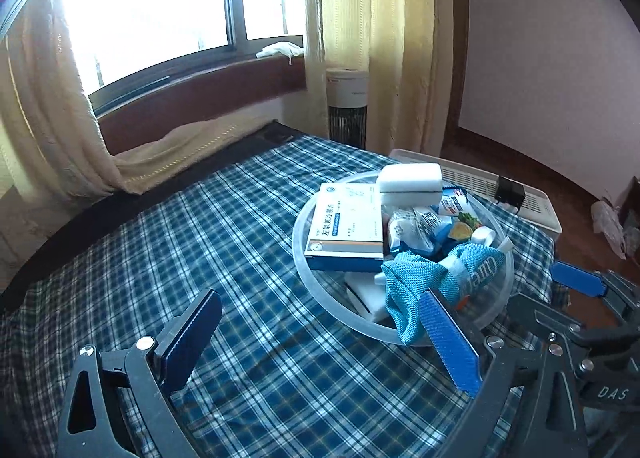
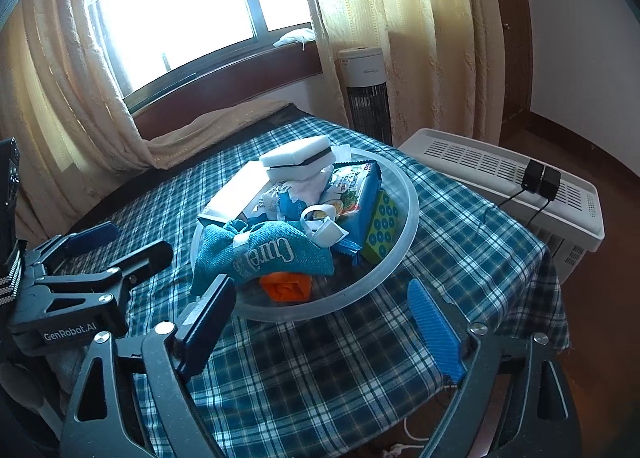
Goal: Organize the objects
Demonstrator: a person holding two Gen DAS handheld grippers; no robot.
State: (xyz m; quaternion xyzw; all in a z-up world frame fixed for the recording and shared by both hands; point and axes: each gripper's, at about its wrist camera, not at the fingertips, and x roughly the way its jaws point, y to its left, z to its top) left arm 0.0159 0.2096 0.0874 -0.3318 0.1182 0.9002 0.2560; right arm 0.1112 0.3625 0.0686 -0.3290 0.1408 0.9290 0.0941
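1. Spreading wide over the plaid tablecloth (image 1: pixel 248 258), the left gripper (image 1: pixel 316 332) is seen with nothing between its jaws; only checked cloth is framed there.
2. The clear round bowl (image 1: pixel 298 254) is found ahead of the left claw and to its right, with the near rim just beyond the right blue pad (image 1: pixel 448 342).
3. A teal fabric pouch (image 1: pixel 404 290) is draped over the bowl's near edge, just behind that pad; whether pad and pouch touch cannot be told.
4. Farther from the left claw, a blue-and-white medicine box (image 1: pixel 344 228) is propped in the bowl, and a white sponge block (image 1: pixel 410 178) is perched on top of the pile.
5. The right gripper (image 2: pixel 324 334) is likewise held apart, with nothing pinched, and bare tablecloth lies between its fingers.
6. Straight ahead of the right claw the same bowl (image 2: pixel 404 234) is set, its near rim just past the fingertips.
7. The pouch, lettered in white, is laid closest to the right claw's left finger (image 2: pixel 208 322), with an orange item (image 2: pixel 286 286) under it.
8. Deeper in the bowl, blue snack packets (image 2: pixel 360 194) and a green dotted box (image 2: pixel 382 230) are piled.
9. The other claw is seen to the left of the right one, beside the bowl.
10. A white appliance (image 2: pixel 500 174) is stood beyond the table's right edge.
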